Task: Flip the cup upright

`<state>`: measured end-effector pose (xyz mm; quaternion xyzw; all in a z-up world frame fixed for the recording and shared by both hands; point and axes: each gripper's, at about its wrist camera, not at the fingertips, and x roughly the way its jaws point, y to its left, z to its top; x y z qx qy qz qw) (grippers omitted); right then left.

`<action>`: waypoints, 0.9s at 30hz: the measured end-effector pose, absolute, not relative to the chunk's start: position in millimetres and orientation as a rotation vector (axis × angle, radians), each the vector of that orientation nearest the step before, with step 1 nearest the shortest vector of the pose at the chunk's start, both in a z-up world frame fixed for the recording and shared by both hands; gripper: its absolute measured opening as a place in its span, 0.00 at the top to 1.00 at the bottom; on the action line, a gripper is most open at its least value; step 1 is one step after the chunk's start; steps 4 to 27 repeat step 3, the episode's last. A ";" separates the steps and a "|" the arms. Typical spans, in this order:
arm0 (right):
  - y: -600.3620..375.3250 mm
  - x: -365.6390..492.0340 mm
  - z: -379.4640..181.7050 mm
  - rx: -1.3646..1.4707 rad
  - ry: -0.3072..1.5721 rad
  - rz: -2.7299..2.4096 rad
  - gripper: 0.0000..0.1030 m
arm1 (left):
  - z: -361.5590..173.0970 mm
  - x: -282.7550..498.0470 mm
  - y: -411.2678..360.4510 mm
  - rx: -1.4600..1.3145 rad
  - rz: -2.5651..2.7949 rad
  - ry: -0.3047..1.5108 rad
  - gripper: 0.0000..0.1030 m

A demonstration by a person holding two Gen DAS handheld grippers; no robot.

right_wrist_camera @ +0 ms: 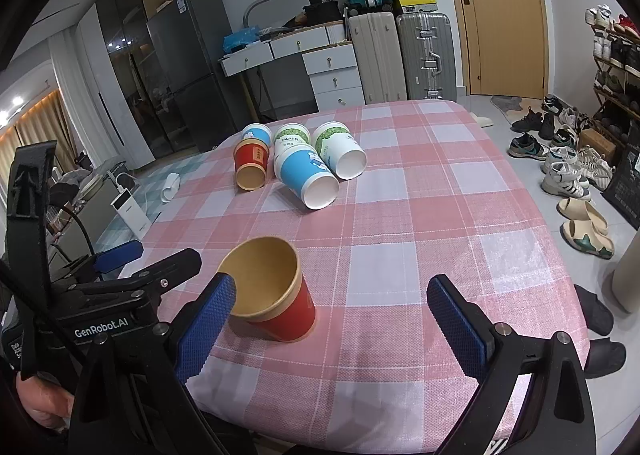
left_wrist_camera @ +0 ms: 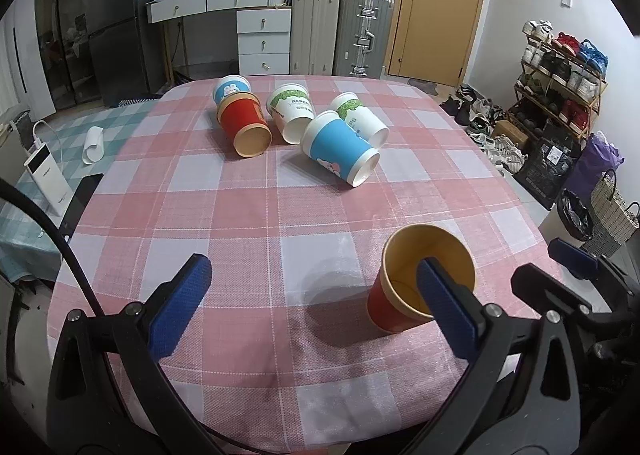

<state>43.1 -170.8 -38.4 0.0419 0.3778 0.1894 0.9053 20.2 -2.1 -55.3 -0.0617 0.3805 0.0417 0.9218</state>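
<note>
A red paper cup (left_wrist_camera: 416,295) (right_wrist_camera: 276,297) is standing upright, mouth up, on the pink-and-white checked tablecloth (left_wrist_camera: 280,215) (right_wrist_camera: 400,215), near the table's near edge.

The left gripper (left_wrist_camera: 316,305) is sitting with its fingers spread wide, holding nothing; in the left wrist view its right finger (left_wrist_camera: 448,307) is overlapping the cup at 4 o'clock, and contact cannot be judged.

The right gripper (right_wrist_camera: 340,329) is likewise released and empty; its left finger (right_wrist_camera: 206,325) is lying just beside the cup's rim at 8 o'clock.

Five cups are lying on their sides in a cluster at 12 o'clock, well apart from the upright one: a second red cup (left_wrist_camera: 244,125) (right_wrist_camera: 250,167), a blue cup (left_wrist_camera: 340,149) (right_wrist_camera: 306,177), two green-printed white cups (left_wrist_camera: 290,113) (left_wrist_camera: 362,117), and a blue-and-white cup (left_wrist_camera: 230,89) behind. Bare cloth is lying between the cluster and the grippers. Shoes (right_wrist_camera: 560,159) are lining the floor beyond the table's edge at 3 o'clock.
</note>
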 end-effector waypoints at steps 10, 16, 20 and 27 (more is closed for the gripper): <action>-171.2 43.1 -39.3 0.088 0.780 0.393 0.05 | -56.5 20.4 -0.3 -0.141 0.084 0.786 0.01; -171.2 43.1 -39.3 0.088 0.780 0.393 0.05 | -56.5 20.4 -0.3 -0.141 0.084 0.786 0.01; -171.2 43.1 -39.3 0.088 0.780 0.393 0.05 | -56.5 20.4 -0.3 -0.141 0.084 0.786 0.01; -171.2 43.1 -39.3 0.088 0.780 0.393 0.05 | -56.5 20.4 -0.3 -0.141 0.084 0.786 0.01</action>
